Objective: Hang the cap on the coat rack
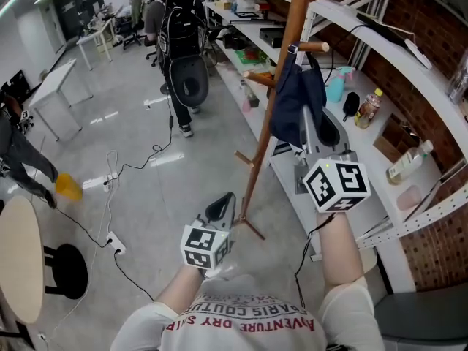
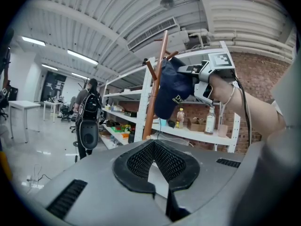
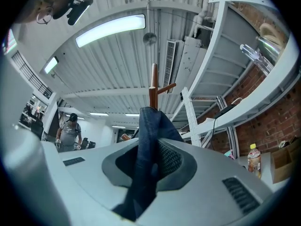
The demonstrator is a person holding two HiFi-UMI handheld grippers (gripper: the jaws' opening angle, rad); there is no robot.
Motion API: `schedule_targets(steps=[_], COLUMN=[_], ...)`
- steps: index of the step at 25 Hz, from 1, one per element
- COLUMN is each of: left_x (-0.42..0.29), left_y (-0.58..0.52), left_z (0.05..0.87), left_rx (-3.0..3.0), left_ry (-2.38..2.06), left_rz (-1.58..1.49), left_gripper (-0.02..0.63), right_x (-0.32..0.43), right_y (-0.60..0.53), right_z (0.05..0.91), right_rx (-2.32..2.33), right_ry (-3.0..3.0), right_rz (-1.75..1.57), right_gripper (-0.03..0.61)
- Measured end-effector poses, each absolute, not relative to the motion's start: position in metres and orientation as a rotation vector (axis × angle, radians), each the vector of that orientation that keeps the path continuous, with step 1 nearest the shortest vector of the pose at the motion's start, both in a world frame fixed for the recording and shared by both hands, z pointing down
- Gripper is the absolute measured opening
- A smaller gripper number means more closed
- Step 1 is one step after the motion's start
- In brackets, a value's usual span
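Note:
A wooden coat rack (image 1: 281,86) stands in front of the white shelving. A navy cap (image 1: 292,104) hangs against its pole, just under a short peg (image 1: 314,47). My right gripper (image 1: 313,134) is raised to the cap and shut on its fabric; in the right gripper view the blue cloth (image 3: 148,145) runs between the jaws, with the rack's top (image 3: 153,86) behind it. In the left gripper view the cap (image 2: 171,91) and the right gripper (image 2: 200,79) show beside the pole (image 2: 154,98). My left gripper (image 1: 221,210) is held low, near the rack's foot, shut and empty.
White shelves (image 1: 344,159) with bottles (image 1: 368,108) and a blue spray bottle (image 1: 335,88) run along the brick wall at the right. A person with a backpack (image 1: 179,42) stands farther back. Cables and a power strip (image 1: 115,243) lie on the floor. A round table (image 1: 18,269) and black stool (image 1: 69,269) are at the left.

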State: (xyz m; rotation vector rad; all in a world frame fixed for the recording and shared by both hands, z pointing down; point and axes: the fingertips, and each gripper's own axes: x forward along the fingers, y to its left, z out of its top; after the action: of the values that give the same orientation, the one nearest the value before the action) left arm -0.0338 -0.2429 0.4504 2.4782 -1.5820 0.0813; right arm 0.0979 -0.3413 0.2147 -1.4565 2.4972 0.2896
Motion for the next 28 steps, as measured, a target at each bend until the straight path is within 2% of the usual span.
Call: schedule_targets(steps=[2,4,5,10,16,17,20,21,28], left_x=[-0.035,-0.035,-0.034,-0.03,-0.031,-0.032,-0.031,-0.031,-0.028], left_y=[-0.243,-0.242,-0.242,-0.242,-0.238,-0.237,-0.237,-0.238,-0.238], left_z=[0.45,0.448,0.448,0.444,0.436,0.436,0.432,0.431,0.427], left_rx=[2.481,2.484,2.484,2.507,2.513,2.516,2.517,2.517,2.528], left_ry=[-1.585,-1.587,-1.586,-1.585,-1.588,-1.59,-1.595,-1.597,-1.588], left_rz=[0.079,0.074,0.07,0.059,0.025,0.024,0.011,0.006,-0.002], left_gripper=[0.005,0.006,0.006,0.006,0.006,0.006,0.006,0.006,0.006], right_x=[0.099,0.099,0.1,0.117,0.133,0.134,0.138,0.138,0.136], right_y=[-0.341,-0.337,-0.335,-0.311,-0.275,-0.272,-0.266,-0.264,-0.246], right_z=[0.213,0.213,0.214,0.211,0.243,0.255,0.299,0.315,0.406], right_rx=[-1.472,-1.477,-1.479,-1.517,-1.547,-1.556,-1.608,-1.624,-1.707], right_ry=[2.478,2.477,2.479,2.431,2.426,2.44,2.476,2.491,2.577], right_rz=[0.297,0.319,0.325,0.38,0.339,0.306,0.204,0.167,-0.028], right_gripper=[0.033,0.156,0.171,0.173,0.169,0.16,0.068,0.054,0.02])
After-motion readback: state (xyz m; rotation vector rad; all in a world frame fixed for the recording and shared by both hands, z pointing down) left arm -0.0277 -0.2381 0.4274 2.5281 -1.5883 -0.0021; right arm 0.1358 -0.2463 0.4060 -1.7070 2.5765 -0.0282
